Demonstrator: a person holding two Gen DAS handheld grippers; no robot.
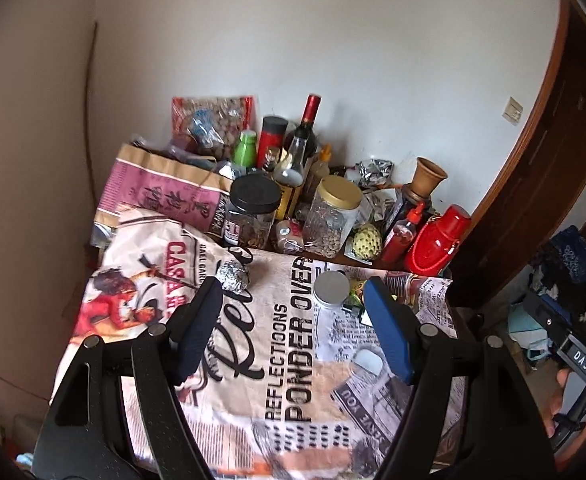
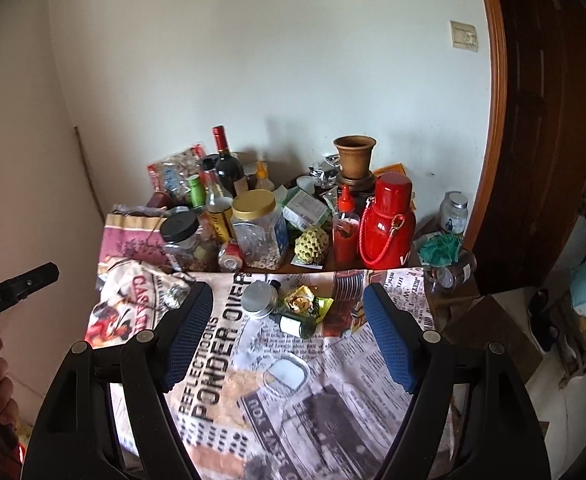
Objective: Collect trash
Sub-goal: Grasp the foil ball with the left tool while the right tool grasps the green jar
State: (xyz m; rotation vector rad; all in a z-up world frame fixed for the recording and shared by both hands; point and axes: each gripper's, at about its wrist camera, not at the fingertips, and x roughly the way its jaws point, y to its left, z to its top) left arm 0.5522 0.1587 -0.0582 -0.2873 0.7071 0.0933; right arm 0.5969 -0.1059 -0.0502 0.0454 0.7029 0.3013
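Observation:
On the newspaper-print tablecloth [image 1: 293, 360] lie a crumpled foil ball [image 1: 235, 276], a round silver tin [image 1: 331, 289], a yellow-green wrapper [image 2: 305, 304], a small dark bottle on its side [image 2: 293, 325] and a clear plastic lid [image 2: 287, 372]. My left gripper [image 1: 293, 324] is open and empty above the cloth; the foil ball is just beyond its left finger. My right gripper [image 2: 289, 332] is open and empty, with the tin, wrapper and small bottle between and beyond its fingers. The foil ball also shows in the right wrist view [image 2: 177, 295].
The back of the table is crowded with jars [image 2: 261, 232], bottles [image 2: 227, 160], a red flask [image 2: 387, 224], a red sauce bottle [image 2: 345, 228], a custard apple [image 2: 311, 245], a clay vase [image 2: 355, 156] and bags [image 1: 165, 192]. Walls stand behind and left; a brown door frame [image 2: 497, 160] stands right.

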